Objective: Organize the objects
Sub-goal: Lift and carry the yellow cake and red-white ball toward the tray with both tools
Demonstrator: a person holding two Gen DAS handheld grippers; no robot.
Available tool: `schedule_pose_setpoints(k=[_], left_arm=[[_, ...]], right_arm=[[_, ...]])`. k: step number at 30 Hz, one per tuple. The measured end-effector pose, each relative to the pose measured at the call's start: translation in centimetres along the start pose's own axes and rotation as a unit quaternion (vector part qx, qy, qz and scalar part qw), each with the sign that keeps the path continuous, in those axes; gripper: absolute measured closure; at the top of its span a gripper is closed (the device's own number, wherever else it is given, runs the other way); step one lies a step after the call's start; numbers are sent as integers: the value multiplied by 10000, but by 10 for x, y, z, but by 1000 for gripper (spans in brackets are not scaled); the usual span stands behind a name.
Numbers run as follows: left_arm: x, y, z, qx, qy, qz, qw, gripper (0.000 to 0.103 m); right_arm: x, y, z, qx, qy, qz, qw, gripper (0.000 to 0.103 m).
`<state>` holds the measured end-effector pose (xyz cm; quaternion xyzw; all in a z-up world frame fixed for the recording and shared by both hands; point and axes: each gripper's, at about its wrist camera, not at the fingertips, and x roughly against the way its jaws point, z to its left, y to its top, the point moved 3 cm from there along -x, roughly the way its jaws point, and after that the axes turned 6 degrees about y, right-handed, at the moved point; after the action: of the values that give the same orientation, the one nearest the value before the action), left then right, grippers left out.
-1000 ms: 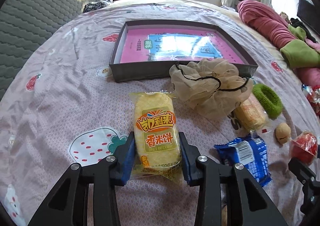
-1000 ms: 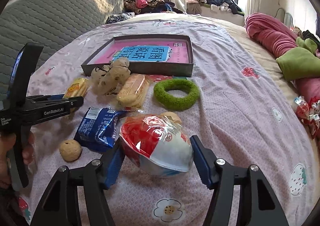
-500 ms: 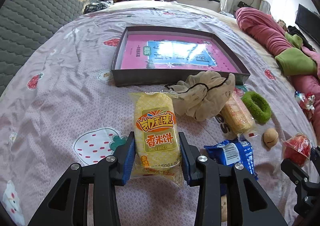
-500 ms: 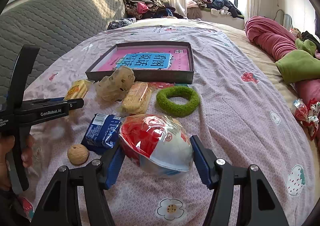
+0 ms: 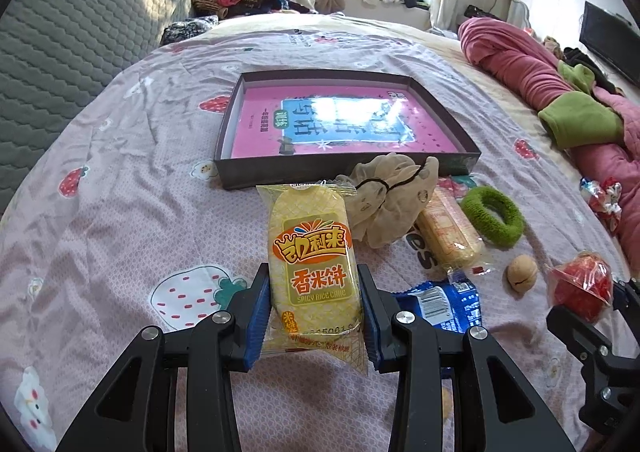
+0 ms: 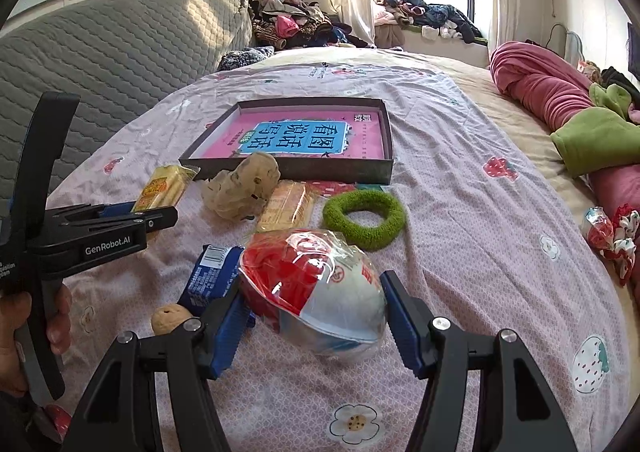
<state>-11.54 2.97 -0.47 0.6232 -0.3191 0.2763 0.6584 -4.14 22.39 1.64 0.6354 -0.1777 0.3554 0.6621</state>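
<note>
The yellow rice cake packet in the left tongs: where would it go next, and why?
Probably forward into the shallow dark box. The left tongs are clamped on the yellow rice cake packet, which is clear of the bedspread, and the box lies just beyond it. Only a pink book lies flat inside.

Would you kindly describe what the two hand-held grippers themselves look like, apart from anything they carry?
Each hand-held gripper, left and right, has two matte black angular plastic fingers with triangular cut-outs, silver round screw heads and ribbed blue pads on the inner faces. Seen from the right wrist, the left one's black body carries white "GenRobot.AI" lettering above a black handle. No cables or sleeves are visible.
</note>
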Motion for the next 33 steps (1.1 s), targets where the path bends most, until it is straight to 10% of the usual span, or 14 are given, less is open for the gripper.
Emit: schedule_pose_setpoints(k=[33], left_arm=[[57,21,10,186,118,-454,9987,62]], right_arm=[[19,64,33,130,-180,-378,9990,39]])
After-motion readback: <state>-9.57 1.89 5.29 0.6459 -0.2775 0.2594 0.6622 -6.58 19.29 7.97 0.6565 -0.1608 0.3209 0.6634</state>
